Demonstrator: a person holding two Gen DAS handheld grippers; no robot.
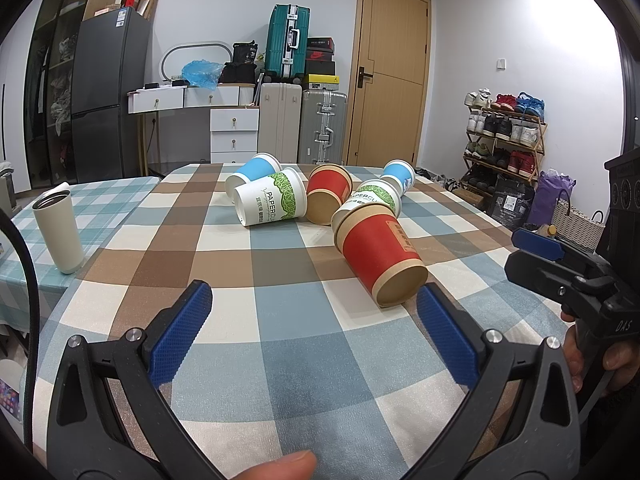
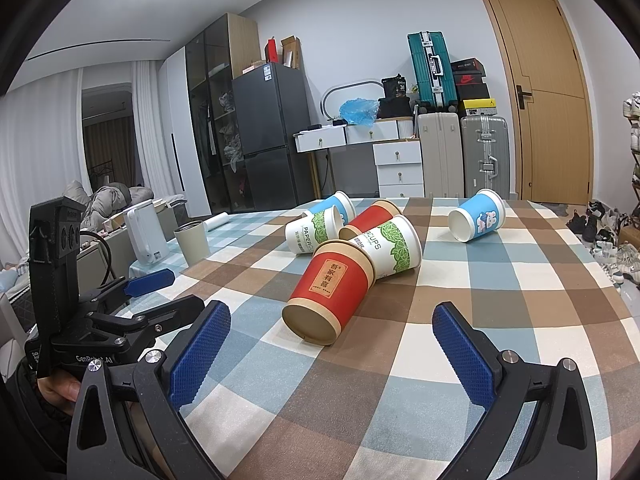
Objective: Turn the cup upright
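Note:
Several paper cups lie on their sides on the checked tablecloth (image 1: 280, 320). The nearest red cup (image 1: 378, 254) lies with its base toward me, just beyond my open left gripper (image 1: 314, 298), close to its right finger. In the right wrist view this red cup (image 2: 330, 290) lies ahead of my open, empty right gripper (image 2: 330, 320). Behind it lie two green-leaf white cups (image 2: 394, 252) (image 2: 314, 234), another red cup (image 2: 370, 218) and two blue cups (image 2: 478, 216) (image 2: 338, 204). The right gripper also shows at the right edge of the left wrist view (image 1: 538, 246).
An upright beige tumbler (image 1: 59, 233) stands at the table's left side, with a white kettle (image 2: 144, 236) beyond it. A fridge (image 1: 108, 92), drawers, suitcases (image 1: 320, 126), a door and a shoe rack (image 1: 506, 140) stand beyond the table's far edge.

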